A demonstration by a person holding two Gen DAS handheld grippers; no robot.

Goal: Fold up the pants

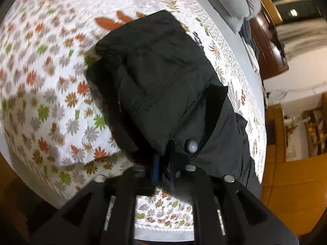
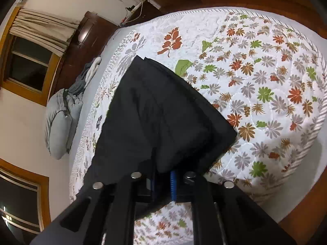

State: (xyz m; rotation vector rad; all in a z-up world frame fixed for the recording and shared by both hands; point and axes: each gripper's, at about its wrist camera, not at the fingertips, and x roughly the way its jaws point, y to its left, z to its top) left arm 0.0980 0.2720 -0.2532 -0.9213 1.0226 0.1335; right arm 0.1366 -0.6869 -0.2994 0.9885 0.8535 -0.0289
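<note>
Black pants lie partly folded on a floral quilt, with the waistband and its grey button lifted toward the camera. My left gripper is shut on the waistband edge beside the button. In the right wrist view the same pants hang as a dark fold over the bed. My right gripper is shut on the pants' edge, its blue pad showing against the cloth. Both grippers hold the cloth raised above the bed.
The floral quilt covers a bed with a corded edge. Grey pillows and folded clothes lie at the headboard. A dark wooden cabinet, windows and a wooden floor surround the bed.
</note>
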